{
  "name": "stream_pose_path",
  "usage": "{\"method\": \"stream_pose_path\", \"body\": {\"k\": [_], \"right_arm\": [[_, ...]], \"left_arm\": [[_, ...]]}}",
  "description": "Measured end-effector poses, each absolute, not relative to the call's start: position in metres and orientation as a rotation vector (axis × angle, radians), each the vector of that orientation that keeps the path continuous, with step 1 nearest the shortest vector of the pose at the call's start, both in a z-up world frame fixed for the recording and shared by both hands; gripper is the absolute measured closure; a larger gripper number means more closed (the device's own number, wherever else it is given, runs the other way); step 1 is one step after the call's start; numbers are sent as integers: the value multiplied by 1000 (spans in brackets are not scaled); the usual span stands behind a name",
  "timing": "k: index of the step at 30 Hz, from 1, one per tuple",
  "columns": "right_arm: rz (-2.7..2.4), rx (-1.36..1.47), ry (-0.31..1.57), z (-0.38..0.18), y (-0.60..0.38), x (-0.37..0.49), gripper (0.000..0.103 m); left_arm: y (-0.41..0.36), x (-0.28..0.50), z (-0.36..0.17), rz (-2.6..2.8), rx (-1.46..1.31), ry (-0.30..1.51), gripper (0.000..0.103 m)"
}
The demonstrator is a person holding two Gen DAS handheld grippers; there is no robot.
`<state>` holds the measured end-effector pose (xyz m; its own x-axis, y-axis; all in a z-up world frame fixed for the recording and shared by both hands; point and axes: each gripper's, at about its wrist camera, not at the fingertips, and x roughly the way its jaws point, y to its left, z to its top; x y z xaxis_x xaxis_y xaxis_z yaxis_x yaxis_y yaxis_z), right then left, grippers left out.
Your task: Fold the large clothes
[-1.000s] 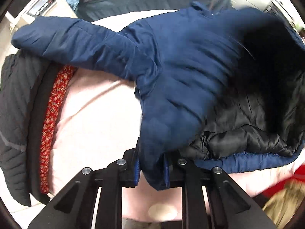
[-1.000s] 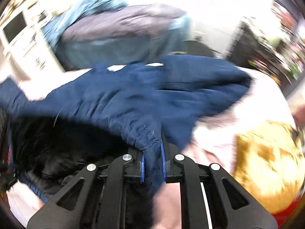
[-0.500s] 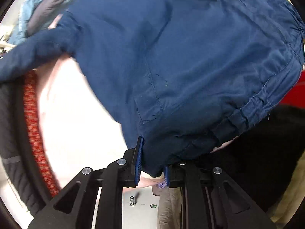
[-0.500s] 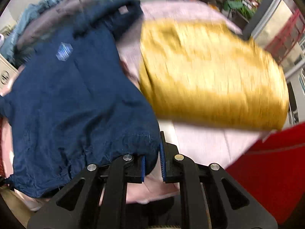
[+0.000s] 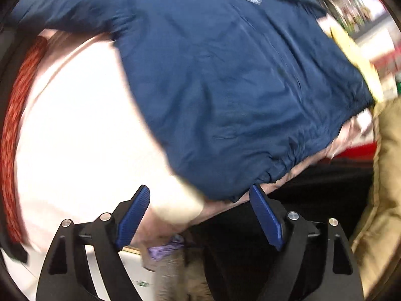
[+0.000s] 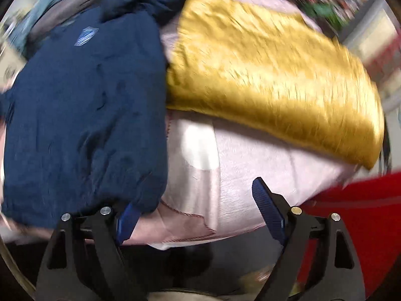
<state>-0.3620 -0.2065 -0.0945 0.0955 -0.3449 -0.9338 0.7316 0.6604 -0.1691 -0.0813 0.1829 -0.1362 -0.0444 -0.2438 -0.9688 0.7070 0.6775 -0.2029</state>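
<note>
Pale pink cover (image 6: 250, 175) carries navy jacket (image 5: 238, 87), spread flat, beside a mustard garment (image 6: 270, 80). Left gripper (image 5: 200, 215) and right gripper (image 6: 198, 215) jaws just opened wide; both empty, jacket hem released.

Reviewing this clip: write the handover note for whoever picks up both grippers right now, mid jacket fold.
Left gripper: open; its jaws have just been opening, nothing between them, the hem just ahead.
Right gripper: open, also just opened; the jacket's corner lies against its left finger, not clamped.
Navy jacket: spread outer side up on the pink cover, one sleeve out to the side. Folded yellow garment lies beside it.
Done: jacket laid down and released.
Left: probably fold in the sleeves, then fold the body.
</note>
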Motion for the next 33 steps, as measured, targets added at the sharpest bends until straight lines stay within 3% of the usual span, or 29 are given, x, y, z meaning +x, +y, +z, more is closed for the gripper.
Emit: {"method": "stream_pose_path", "body": {"k": [4,9,15,16,17,18,19,22,23,27,30,33], "right_arm": [[-711,290,1295,-83,-207,-366,20],[-634,615,1067,-52,-248,-369,12],[-603,760,1137,-114,-270,-332,13],[-593,777,1163,-124,-269,-327,20],[-581,793,1188,-133,-265,-326,44],[-556,825,1215,-144,-261,-326,60],[-545,842,1228,-150,-257,-326,78],[-521,802,1199,-146,-245,-327,85],[-515,802,1188,-141,-242,-329,86],[-464,735,1182,-121,-226,-330,87],[-452,735,1255,-137,-216,-331,86],[-524,748,1320,-165,-221,-329,79]], "left_arm": [[213,-58,-126,-678,268,1410,21],[201,-30,-149,-656,136,1460,21],[145,-58,-200,-757,80,1629,20],[138,-62,-203,-746,113,1623,20],[134,-66,-205,-736,148,1604,21],[132,-69,-205,-736,159,1598,24],[131,-70,-205,-736,169,1592,38],[138,-68,-192,-760,160,1566,69],[140,-69,-185,-770,167,1552,73],[145,-80,-154,-824,302,1454,76],[149,-78,-172,-786,333,1491,75],[149,-71,-205,-688,282,1574,61]]}}
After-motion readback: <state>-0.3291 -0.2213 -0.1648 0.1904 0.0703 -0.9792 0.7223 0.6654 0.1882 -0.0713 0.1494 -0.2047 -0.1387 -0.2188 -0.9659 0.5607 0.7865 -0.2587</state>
